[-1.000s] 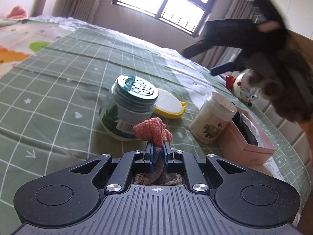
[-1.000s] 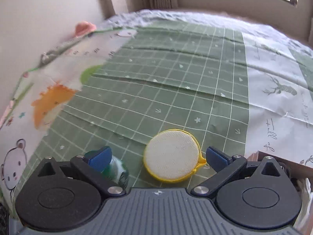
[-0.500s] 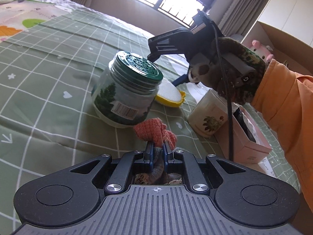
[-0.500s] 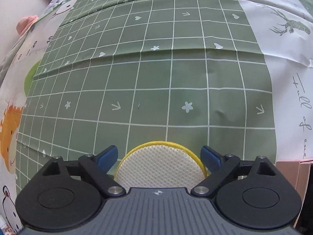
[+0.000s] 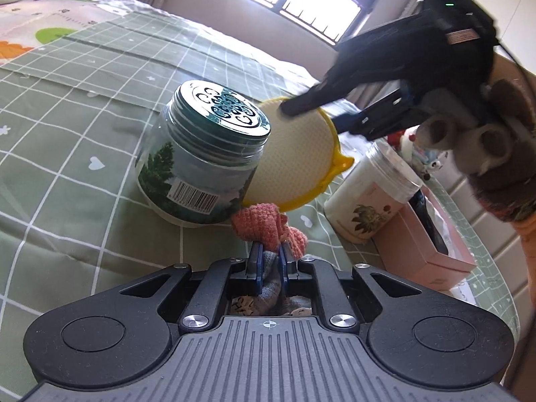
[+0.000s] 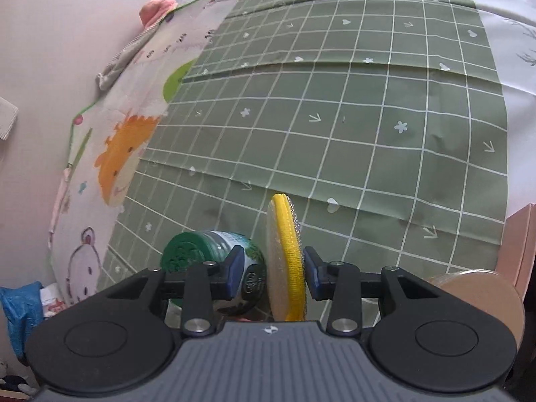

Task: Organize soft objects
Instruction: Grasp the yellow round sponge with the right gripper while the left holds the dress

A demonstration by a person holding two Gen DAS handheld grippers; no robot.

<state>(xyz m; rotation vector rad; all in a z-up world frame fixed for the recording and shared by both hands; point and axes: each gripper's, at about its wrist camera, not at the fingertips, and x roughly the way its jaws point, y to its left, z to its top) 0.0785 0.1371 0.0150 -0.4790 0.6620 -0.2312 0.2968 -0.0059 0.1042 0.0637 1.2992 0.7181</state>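
Green grid bedspread (image 6: 335, 134), barcode-labelled jar (image 5: 204, 164); left tongs (image 5: 270, 257) clamped on knit cloth (image 5: 264, 224), right tongs (image 6: 272, 273) apart around sponge (image 6: 288, 261).

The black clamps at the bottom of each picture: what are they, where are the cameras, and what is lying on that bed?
They are hand-held two-finger grippers, one in each of a person's hands; no robot arm. Each picture comes from a camera on one gripper, looking along its fingers. The left gripper is shut on a pink knitted cloth. The right gripper, open, straddles a yellow round pad tipped on edge. On the green checked bedcover stand a green-lidded jar, a white jar and a pink box.
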